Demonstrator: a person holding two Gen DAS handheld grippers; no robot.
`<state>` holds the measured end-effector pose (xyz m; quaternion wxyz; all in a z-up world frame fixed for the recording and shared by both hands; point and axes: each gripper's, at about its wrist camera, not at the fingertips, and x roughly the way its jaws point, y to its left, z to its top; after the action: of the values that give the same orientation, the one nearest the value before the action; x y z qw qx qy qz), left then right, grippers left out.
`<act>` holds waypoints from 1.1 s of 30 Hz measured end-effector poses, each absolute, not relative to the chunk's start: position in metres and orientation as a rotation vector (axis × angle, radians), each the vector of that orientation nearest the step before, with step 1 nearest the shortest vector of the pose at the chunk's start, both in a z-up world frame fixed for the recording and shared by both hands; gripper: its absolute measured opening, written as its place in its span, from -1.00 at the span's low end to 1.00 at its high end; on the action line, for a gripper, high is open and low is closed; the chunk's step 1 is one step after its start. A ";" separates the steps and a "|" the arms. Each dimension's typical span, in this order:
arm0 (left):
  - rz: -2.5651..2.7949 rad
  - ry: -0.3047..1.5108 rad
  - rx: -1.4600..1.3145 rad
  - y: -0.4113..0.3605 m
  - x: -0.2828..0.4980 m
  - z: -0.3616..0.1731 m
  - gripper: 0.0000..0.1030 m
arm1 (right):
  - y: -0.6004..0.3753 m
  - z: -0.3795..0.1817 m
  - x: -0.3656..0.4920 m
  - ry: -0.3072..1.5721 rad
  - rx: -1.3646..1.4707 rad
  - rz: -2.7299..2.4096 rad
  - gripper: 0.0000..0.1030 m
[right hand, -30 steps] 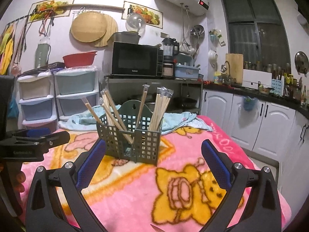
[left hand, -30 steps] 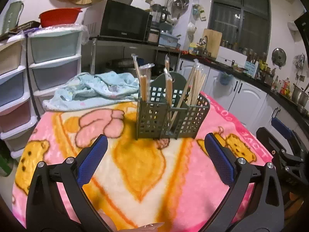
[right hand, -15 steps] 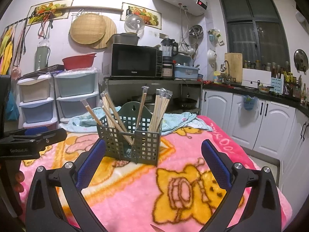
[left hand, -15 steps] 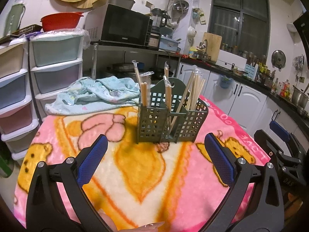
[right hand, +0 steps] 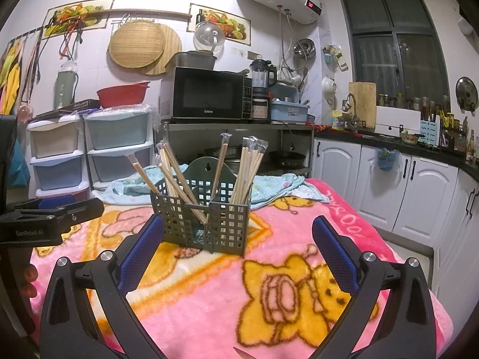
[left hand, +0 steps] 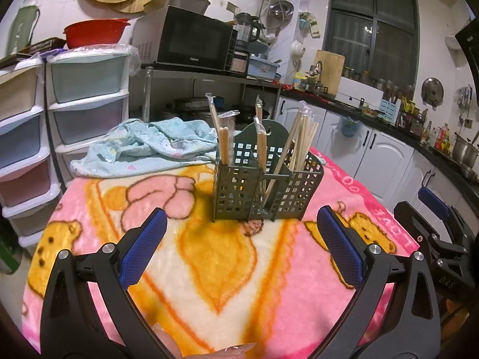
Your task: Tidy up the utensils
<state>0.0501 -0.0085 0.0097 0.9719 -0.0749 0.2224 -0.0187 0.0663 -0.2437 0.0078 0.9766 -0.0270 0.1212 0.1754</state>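
Observation:
A dark green grid utensil holder (left hand: 263, 188) stands upright on the pink cartoon blanket (left hand: 215, 257); it also shows in the right wrist view (right hand: 206, 218). Wrapped wooden chopsticks (left hand: 299, 140) stand in its compartments, some leaning (right hand: 176, 179). My left gripper (left hand: 239, 245) is open and empty, a short way in front of the holder. My right gripper (right hand: 236, 251) is open and empty, also just in front of it. Each gripper shows at the edge of the other's view (left hand: 434, 233) (right hand: 51, 218).
A crumpled light blue cloth (left hand: 149, 146) lies on the table behind the holder. Plastic drawer units (left hand: 86, 101) stand at the left. A microwave (right hand: 209, 94) sits on a metal shelf behind. White cabinets (right hand: 389, 185) line the right.
Both grippers have drawn back slightly and risen a little; the holder sits a bit lower in both views. Nothing was taken hold of.

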 end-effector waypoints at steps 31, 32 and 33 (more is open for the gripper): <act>-0.056 0.504 -0.166 -0.006 0.058 -0.002 0.79 | -0.242 0.008 0.064 0.243 -0.052 0.353 0.87; -0.054 0.506 -0.165 -0.006 0.058 -0.002 0.79 | -0.242 0.008 0.064 0.243 -0.054 0.353 0.87; -0.056 0.509 -0.165 -0.006 0.058 -0.003 0.79 | -0.242 0.008 0.063 0.242 -0.054 0.353 0.87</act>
<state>0.0579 -0.0065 -0.0026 0.9641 -0.0815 0.2514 -0.0276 0.0635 -0.2421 0.0079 0.9768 -0.0266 0.1203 0.1752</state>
